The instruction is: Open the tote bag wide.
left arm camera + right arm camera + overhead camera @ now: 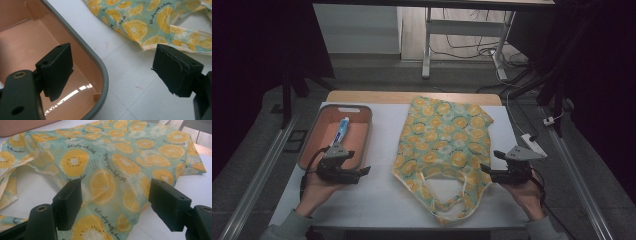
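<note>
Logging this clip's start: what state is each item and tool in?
Tote bag: lying flat, handles toward the person, not gripped.
Toothpaste tube: lying in the tray.
Tray: upright, holding the tube.
Left tool: open, at the tray's near corner.
Right tool: open, over the bag's edge.

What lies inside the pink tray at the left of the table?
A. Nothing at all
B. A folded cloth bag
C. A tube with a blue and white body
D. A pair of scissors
C: in the high view a blue and white tube lies on the floor of the pink tray, while the fruit-print bag lies on the table beside the tray, outside it.
</note>
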Demonstrator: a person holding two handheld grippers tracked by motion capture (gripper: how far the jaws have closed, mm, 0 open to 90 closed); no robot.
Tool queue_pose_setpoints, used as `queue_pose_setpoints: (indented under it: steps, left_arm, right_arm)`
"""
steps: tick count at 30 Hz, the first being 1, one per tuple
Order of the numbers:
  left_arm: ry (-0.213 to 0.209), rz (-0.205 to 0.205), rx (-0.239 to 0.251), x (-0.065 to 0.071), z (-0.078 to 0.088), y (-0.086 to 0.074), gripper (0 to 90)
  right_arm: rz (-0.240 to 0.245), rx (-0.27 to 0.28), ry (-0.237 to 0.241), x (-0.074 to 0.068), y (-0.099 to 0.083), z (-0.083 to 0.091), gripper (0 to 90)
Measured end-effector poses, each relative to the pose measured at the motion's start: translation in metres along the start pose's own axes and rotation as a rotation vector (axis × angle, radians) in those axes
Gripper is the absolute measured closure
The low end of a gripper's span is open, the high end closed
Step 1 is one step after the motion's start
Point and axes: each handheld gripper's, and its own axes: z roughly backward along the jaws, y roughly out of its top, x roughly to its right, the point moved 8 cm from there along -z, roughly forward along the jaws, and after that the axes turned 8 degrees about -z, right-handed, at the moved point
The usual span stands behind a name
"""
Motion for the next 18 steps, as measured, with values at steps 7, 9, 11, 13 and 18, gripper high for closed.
queue_pose_setpoints:
  steps: [7, 9, 11, 13, 18]
  left_arm:
    - [-0.001, -0.008, 0.000, 0.0014, 0.0006, 0.0006, 17.2]
    - [-0.003, -0.010, 0.005, 0.0020, 0.0010, 0.0010, 17.5]
    - [-0.002, -0.011, 0.006, 0.0020, 0.0011, 0.0012, 17.8]
    - [-0.005, -0.015, 0.009, 0.0030, 0.0018, 0.0018, 18.0]
    - [-0.017, -0.030, 0.013, 0.0081, 0.0018, 0.0051, 18.5]
  right_arm:
    - [0.009, -0.014, -0.009, -0.0015, -0.0047, -0.0015, 26.9]
    - [0.011, -0.015, -0.011, -0.0017, -0.0049, -0.0013, 26.8]
    - [0.011, -0.013, -0.012, -0.0019, -0.0044, -0.0005, 26.9]
    - [0.015, -0.011, -0.016, -0.0019, -0.0038, 0.0006, 26.9]
    - [0.021, -0.004, -0.022, -0.0023, -0.0029, 0.0042, 26.9]
